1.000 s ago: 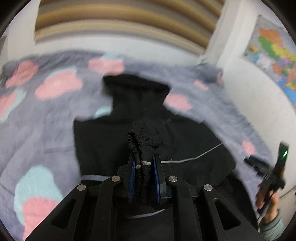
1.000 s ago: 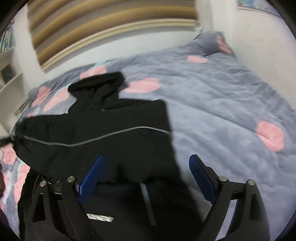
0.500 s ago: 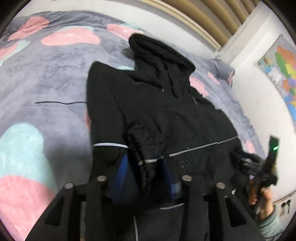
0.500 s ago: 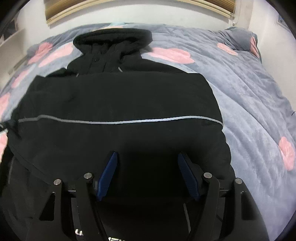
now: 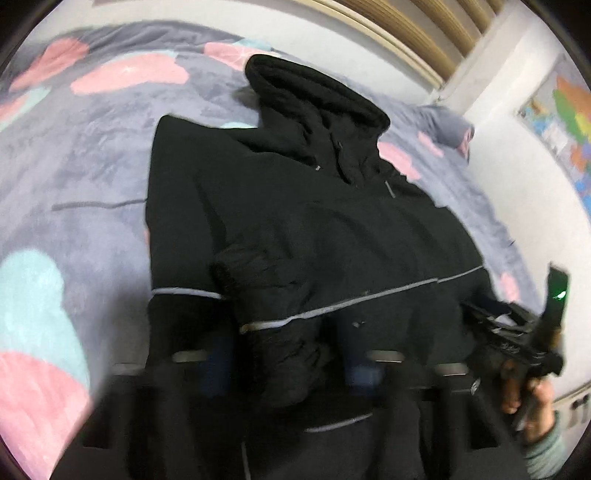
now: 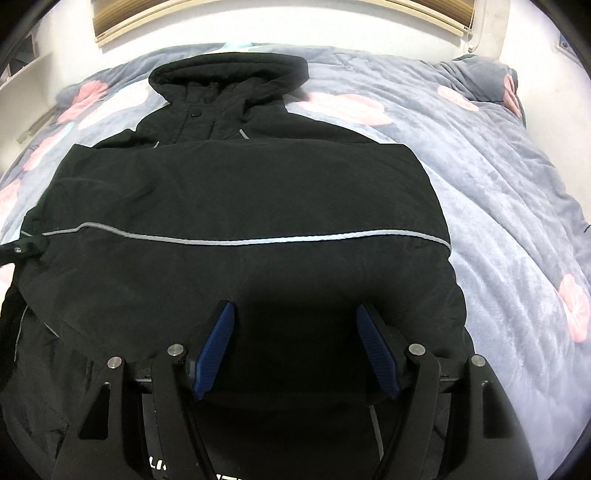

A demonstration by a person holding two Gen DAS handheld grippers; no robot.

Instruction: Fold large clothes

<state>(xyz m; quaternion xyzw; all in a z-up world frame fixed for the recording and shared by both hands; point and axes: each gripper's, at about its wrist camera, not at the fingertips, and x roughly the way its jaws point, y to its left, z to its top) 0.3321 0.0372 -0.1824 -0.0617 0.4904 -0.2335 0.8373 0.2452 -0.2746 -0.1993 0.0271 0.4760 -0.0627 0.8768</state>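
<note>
While the left wrist view is smeared with motion blur, the left gripper (image 5: 288, 365) can be made out low in the frame with its blue-padded fingers (image 5: 218, 363) spread apart on either side of a bunched black sleeve cuff (image 5: 273, 325); whether the pads touch the cloth cannot be told. In the right wrist view the right gripper (image 6: 295, 350) has its jaws wide apart, blue pads (image 6: 216, 350) held just over the near part of the black hooded jacket with a thin grey reflective stripe (image 6: 243, 206), gripping nothing. The jacket lies spread on a grey plush bedspread with pink and teal blotches (image 6: 498, 206), a sleeve folded across its body, the hood (image 6: 229, 74) at the far end. Beyond stand a white wall and a slatted wooden headboard (image 6: 280, 7); a coloured wall map (image 5: 565, 114) hangs at the right.
</note>
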